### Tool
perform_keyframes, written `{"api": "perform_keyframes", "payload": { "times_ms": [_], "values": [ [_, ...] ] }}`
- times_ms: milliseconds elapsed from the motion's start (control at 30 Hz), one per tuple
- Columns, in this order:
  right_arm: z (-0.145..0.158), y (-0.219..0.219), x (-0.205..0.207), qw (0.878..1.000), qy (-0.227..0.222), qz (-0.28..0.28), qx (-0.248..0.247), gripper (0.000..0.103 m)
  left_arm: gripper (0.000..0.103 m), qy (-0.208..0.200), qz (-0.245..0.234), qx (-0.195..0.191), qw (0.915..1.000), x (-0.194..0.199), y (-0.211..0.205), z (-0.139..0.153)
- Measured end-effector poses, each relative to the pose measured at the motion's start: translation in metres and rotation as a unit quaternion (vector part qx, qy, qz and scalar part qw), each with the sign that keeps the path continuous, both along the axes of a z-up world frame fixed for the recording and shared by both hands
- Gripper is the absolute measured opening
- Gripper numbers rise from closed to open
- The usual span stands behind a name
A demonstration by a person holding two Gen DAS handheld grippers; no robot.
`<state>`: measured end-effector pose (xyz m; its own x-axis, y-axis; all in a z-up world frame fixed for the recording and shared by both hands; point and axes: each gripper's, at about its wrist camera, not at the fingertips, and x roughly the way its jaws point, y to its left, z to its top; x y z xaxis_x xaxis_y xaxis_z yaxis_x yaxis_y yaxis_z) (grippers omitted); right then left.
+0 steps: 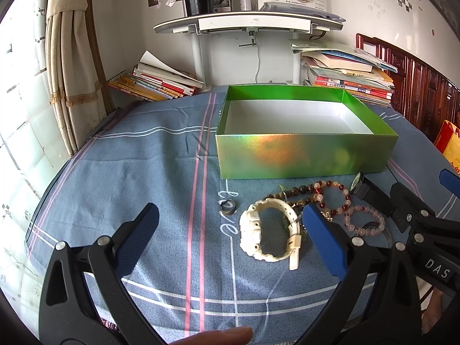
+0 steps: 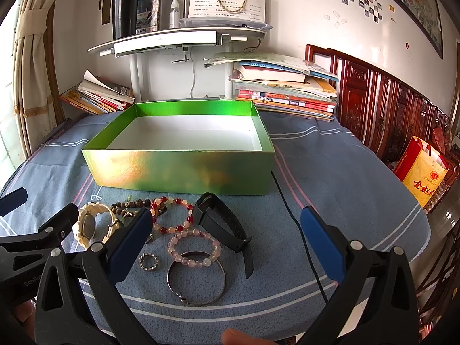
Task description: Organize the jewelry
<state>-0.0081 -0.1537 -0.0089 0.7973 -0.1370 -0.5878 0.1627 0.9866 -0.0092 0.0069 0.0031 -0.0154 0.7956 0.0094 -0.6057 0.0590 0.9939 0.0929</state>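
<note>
An open green box [image 1: 304, 155] [image 2: 178, 171] with a white inside stands on the blue cloth. In front of it lie a white watch [image 1: 268, 231] [image 2: 86, 225], a dark bead bracelet [image 1: 299, 191], a red-and-pink bead bracelet [image 2: 172, 214], a pink bead bracelet [image 2: 195, 248] [image 1: 363, 220], a black watch [image 2: 222, 225] [image 1: 371, 194], a silver bangle [image 2: 197, 280], a sparkly ring [image 2: 148, 262] and a dark ring [image 1: 227, 207]. My left gripper [image 1: 230, 235] is open above the cloth beside the white watch. My right gripper [image 2: 227, 244] is open over the bracelets and black watch.
Book stacks [image 1: 155, 82] [image 2: 287, 86] lie behind the box under a white shelf [image 1: 247, 23]. A black cable [image 2: 299, 230] runs across the cloth right of the jewelry. A yellow-red bag [image 2: 422, 172] and a dark wooden bench [image 2: 382, 106] stand at the right.
</note>
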Motion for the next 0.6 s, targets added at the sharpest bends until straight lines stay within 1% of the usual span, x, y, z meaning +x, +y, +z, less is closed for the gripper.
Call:
{"api": "perform_keyframes", "payload": {
  "times_ms": [467, 600],
  "values": [
    [-0.0011, 0.0013, -0.0003, 1.000, 0.001, 0.000, -0.001, 0.100, 0.099, 0.001, 0.000, 0.000, 1.0000, -0.0003, 0.0014, -0.0018],
    [-0.0008, 0.0012, -0.0004, 1.000, 0.001, 0.000, -0.001, 0.100, 0.099, 0.004, 0.000, 0.001, 1.0000, 0.0007, 0.0038, -0.0062]
  ]
}}
